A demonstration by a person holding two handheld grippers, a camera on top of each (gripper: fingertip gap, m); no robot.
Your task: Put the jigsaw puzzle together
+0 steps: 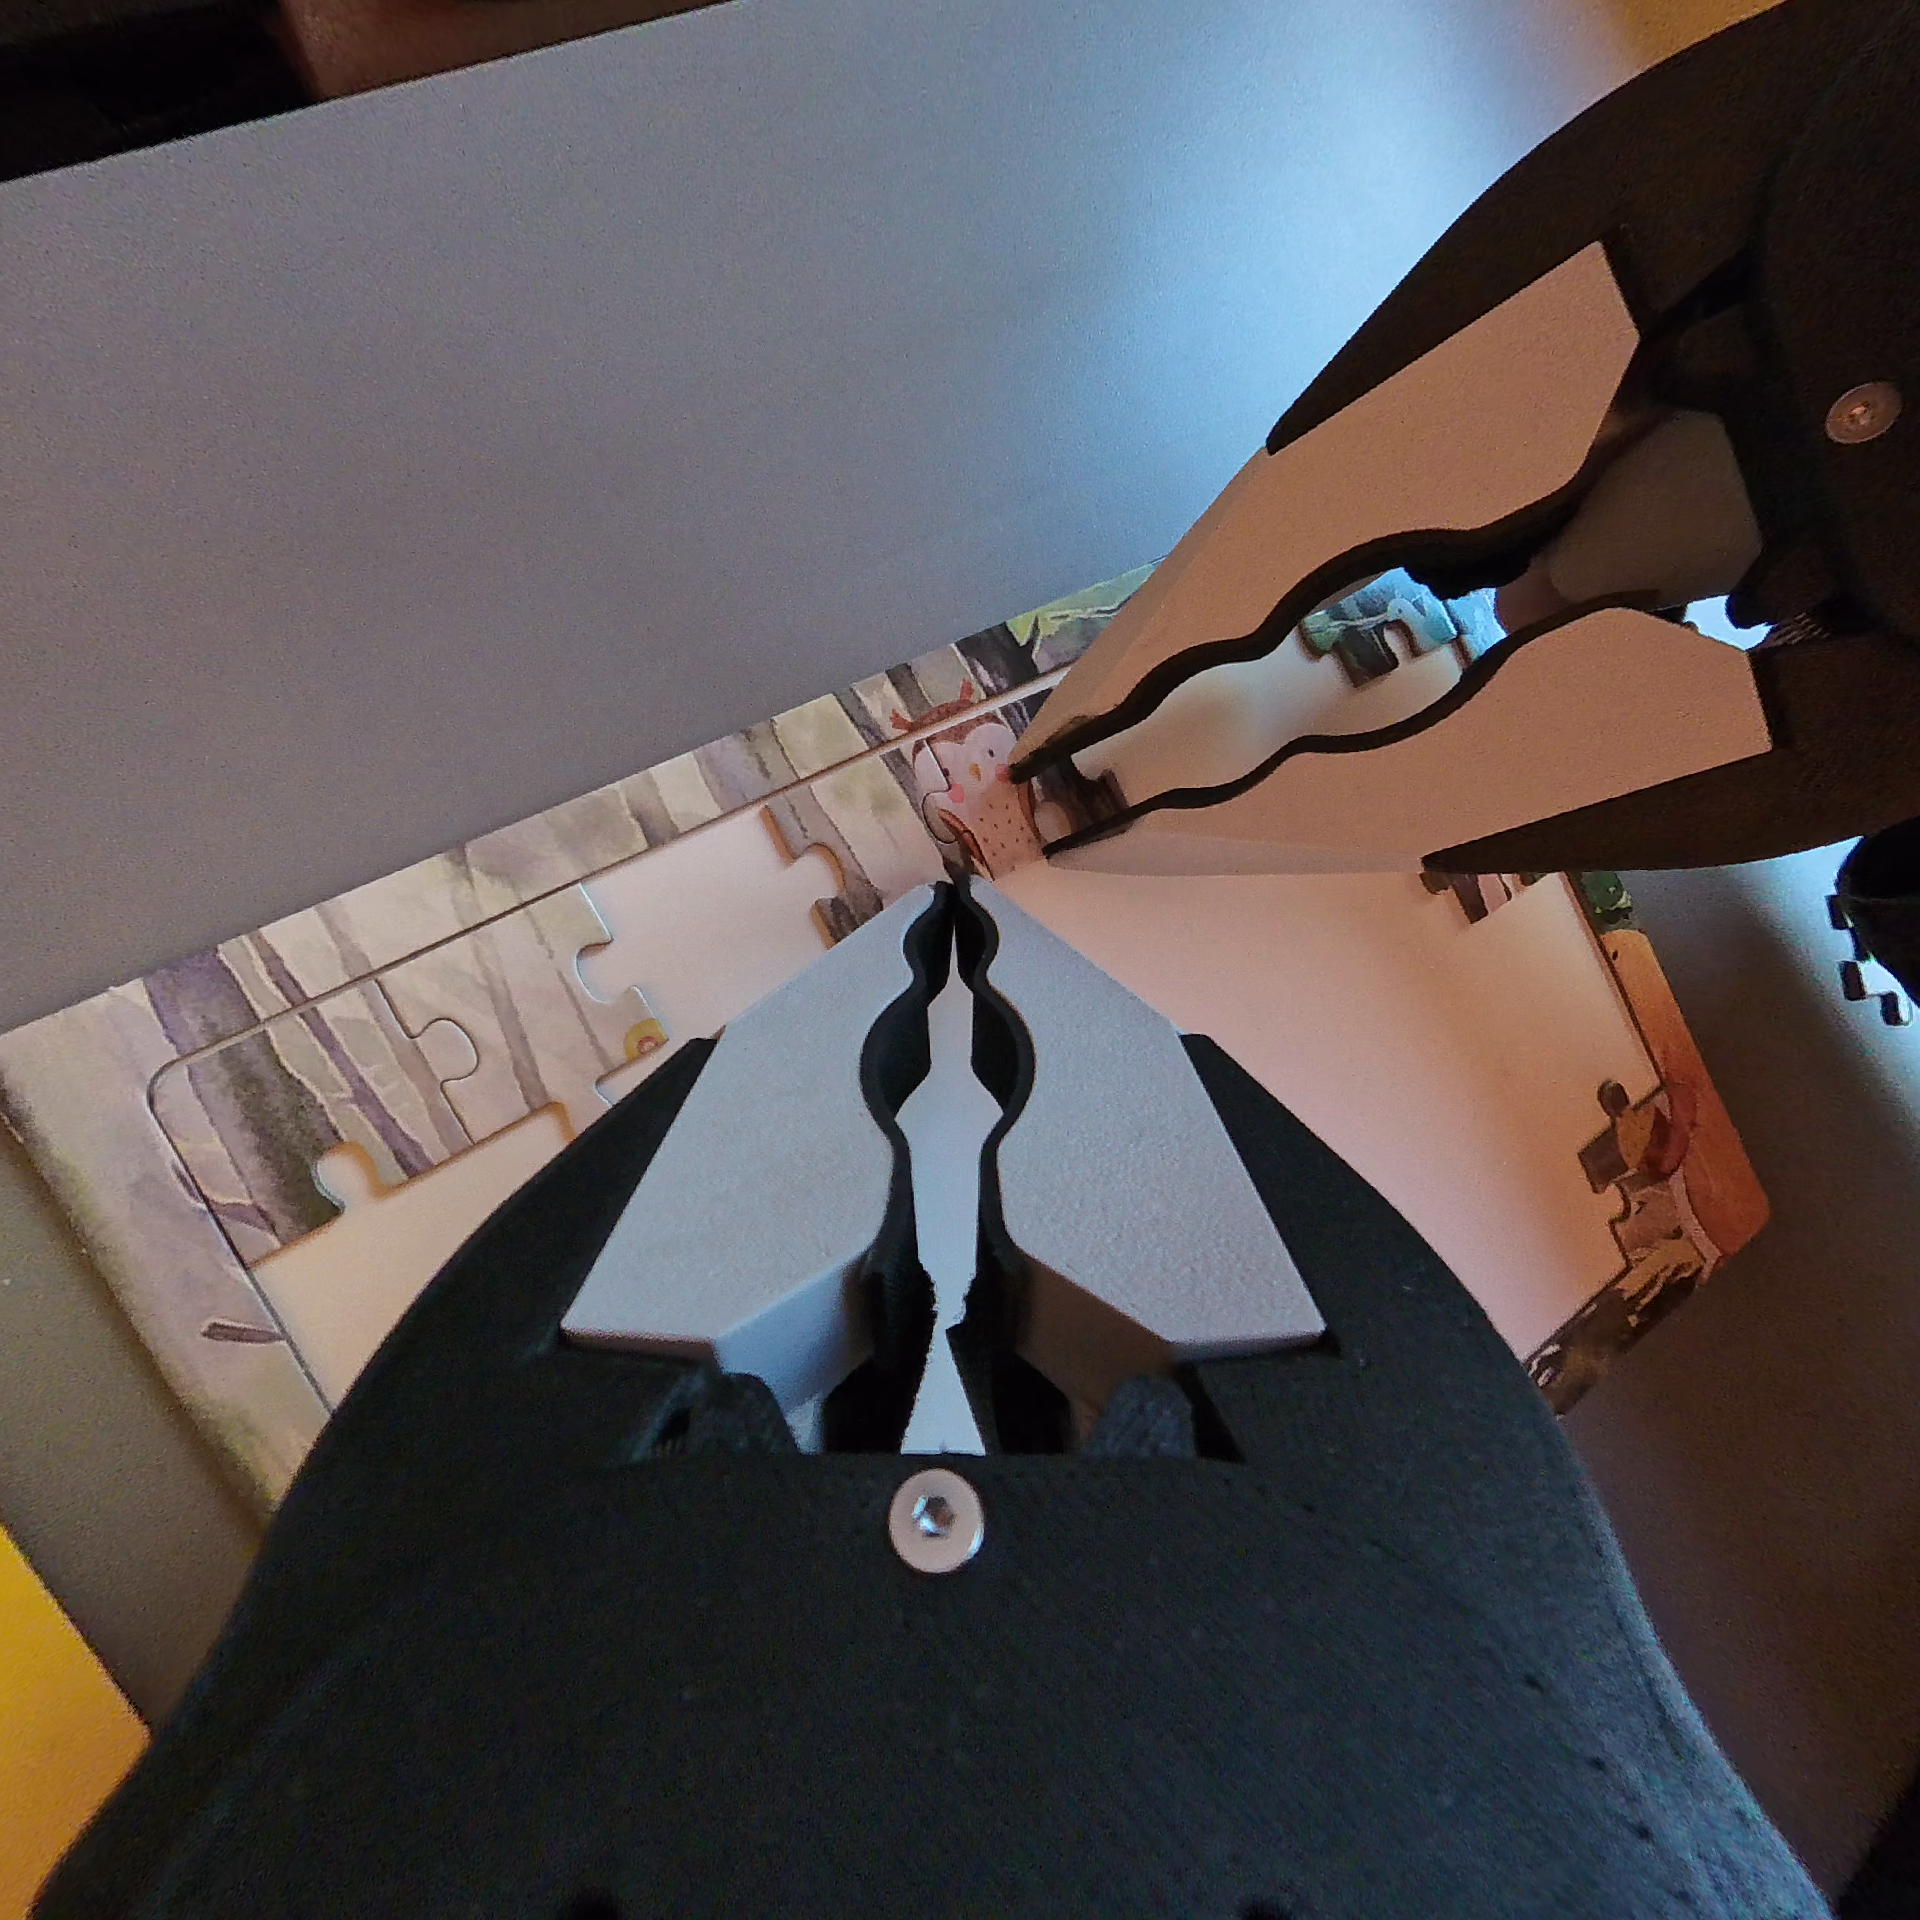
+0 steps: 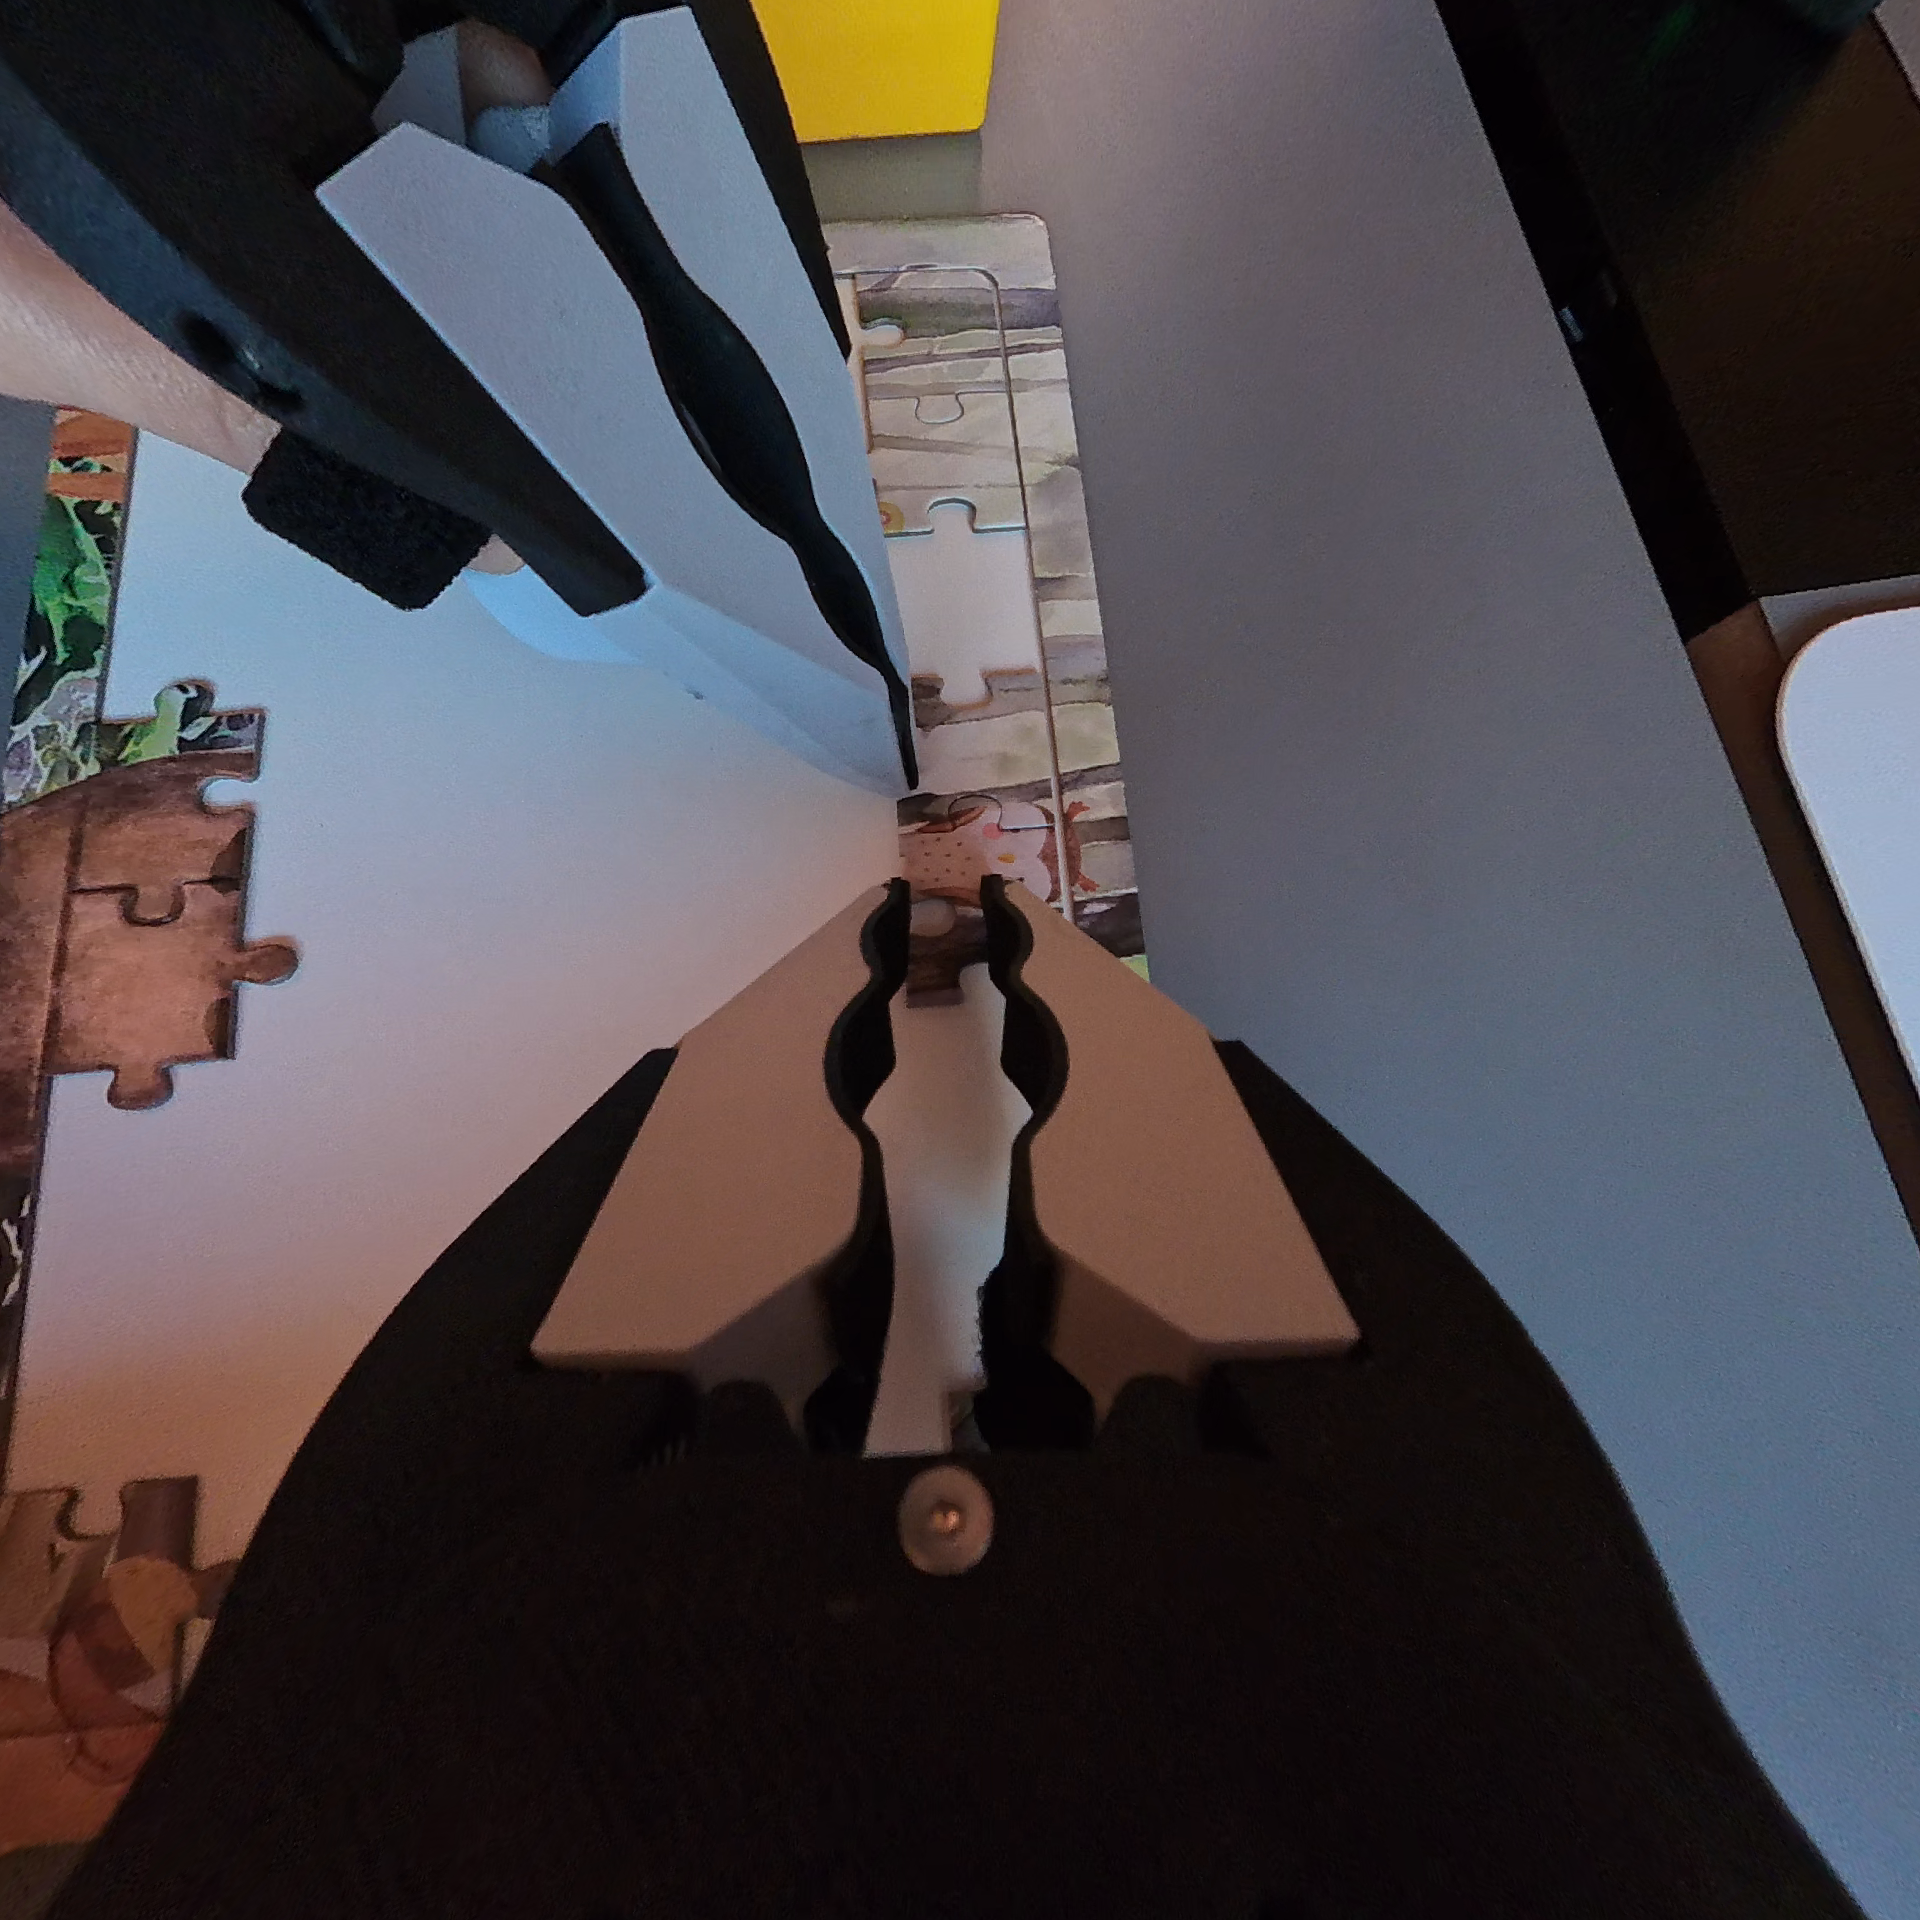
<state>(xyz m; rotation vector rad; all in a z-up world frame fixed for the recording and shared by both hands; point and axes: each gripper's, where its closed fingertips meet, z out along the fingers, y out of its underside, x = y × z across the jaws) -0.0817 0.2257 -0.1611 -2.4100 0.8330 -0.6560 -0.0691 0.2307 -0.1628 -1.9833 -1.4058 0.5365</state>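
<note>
The puzzle tray (image 1: 1299,1039) lies flat on the grey table, with a white floor and a forest-printed frame. A row of placed pieces (image 1: 416,1091) runs along its far edge. The owl piece (image 1: 971,774) sits at the end of that row. My right gripper (image 2: 943,885) is narrowly closed over the brown end of the owl piece (image 2: 997,842). It enters the left wrist view from the upper right (image 1: 1039,816). My left gripper (image 1: 956,899) is shut and empty, with its tip at the owl piece's edge. It comes in from the top left in the right wrist view (image 2: 906,769).
More placed pieces sit at the tray's other sides: brown ones (image 2: 156,914) and a group at the lower left (image 2: 104,1590). A yellow object (image 2: 883,62) lies beyond the tray's end. A white rounded object (image 2: 1860,779) lies past the table edge. Left and right tips are no more than a few centimetres apart.
</note>
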